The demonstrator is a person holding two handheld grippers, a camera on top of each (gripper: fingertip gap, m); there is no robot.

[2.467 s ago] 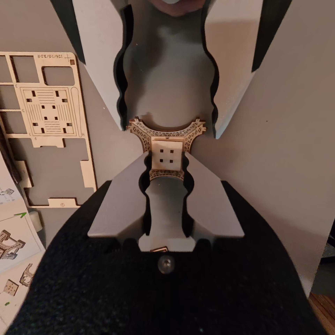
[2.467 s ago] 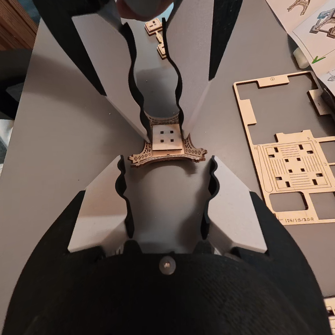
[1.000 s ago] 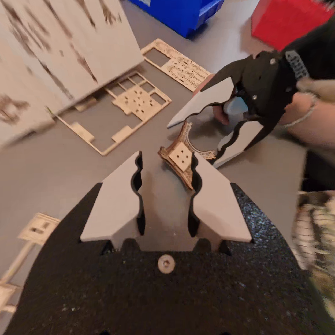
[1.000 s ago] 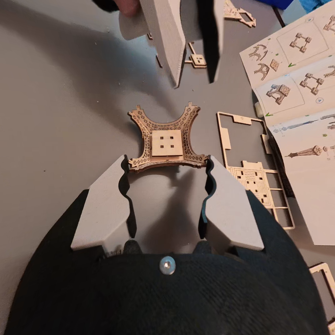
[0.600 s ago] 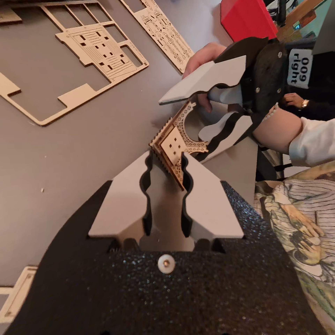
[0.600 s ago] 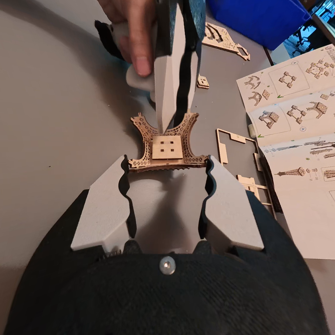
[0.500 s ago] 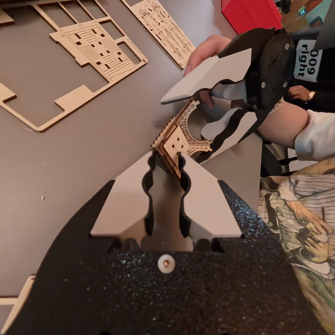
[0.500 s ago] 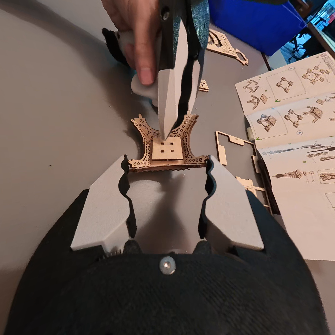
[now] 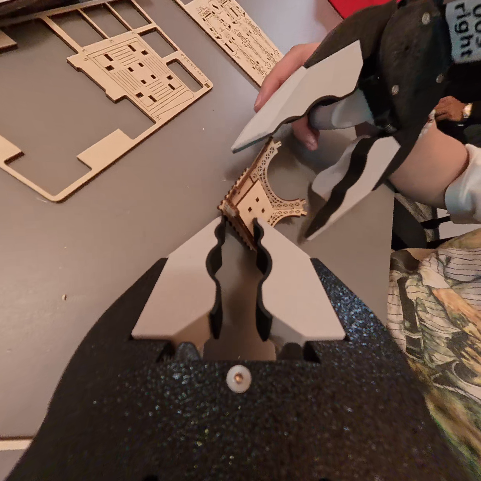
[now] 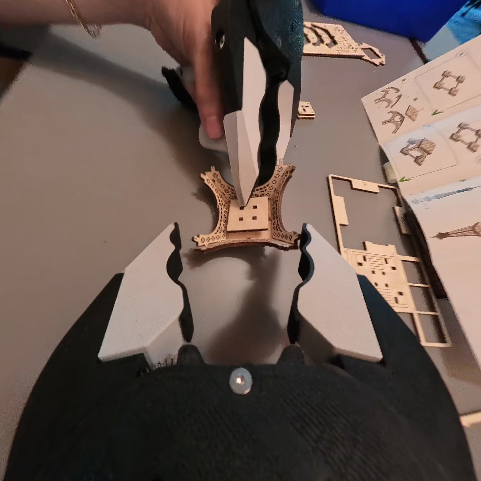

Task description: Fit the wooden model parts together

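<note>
The right tool (image 10: 239,244) is hovering released, its fingers flanking the tower base's (image 10: 246,218) near feet. The left tool (image 9: 238,229) is pinching that base's edge, one fingertip on the square plate, on the grey worktop (image 10: 91,182). Four lattice legs and the plate are looking joined; upper sections seem left. Beyond are lying two cut sheets (image 9: 109,86), one leaflet (image 10: 429,125).

Each gripper had a black speckled body, two pale grey wedge fingers (image 9: 179,291) lined with wavy black pads, and one silver screw (image 10: 240,384). The person wore a white sleeve (image 9: 466,192) and a thin bracelet (image 10: 83,23).
</note>
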